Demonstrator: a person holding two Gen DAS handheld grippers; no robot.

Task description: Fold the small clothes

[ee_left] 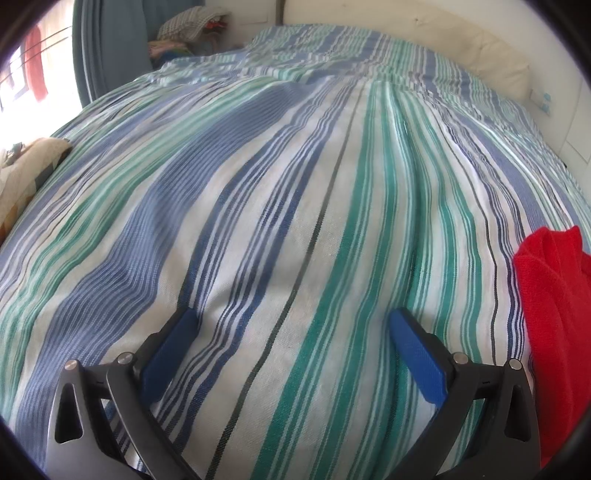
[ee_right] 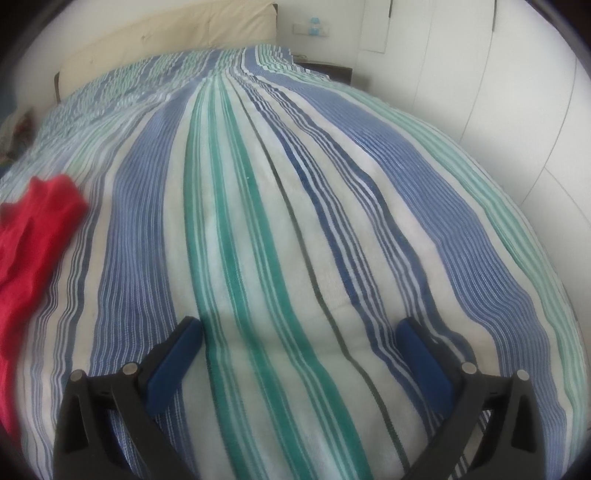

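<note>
Striped in blue, green and white, the bed cover (ee_left: 295, 206) filled nearly the whole room from where I stood. Over it the left claw (ee_left: 291, 325) hung with its blue fingers (ee_left: 417, 354) spread wide, nothing between them, only stripes showing in the gap. The right claw (ee_right: 299, 332) was held the same way, its blue pads (ee_right: 173, 362) far apart and empty above the cover.

Between the two claws, on the near part of the bed, lay the red garment (ee_left: 550, 310), crumpled and unfolded. It sat to the right of the left claw and to the left of the right one, touched by neither. Its cloth rested directly on the stripes, with loose creases running through it.

Farther off, a cream headboard (ee_right: 166, 37) stood along the far end of the bed. Beyond the right edge ran white wardrobe doors (ee_right: 480, 74). On the far left a grey-blue curtain (ee_left: 110, 44) hung beside a bright window, and a checked cloth (ee_left: 184, 26) lay piled in that corner. Something red (ee_left: 35, 62) hung at the window, too washed out to identify.
</note>
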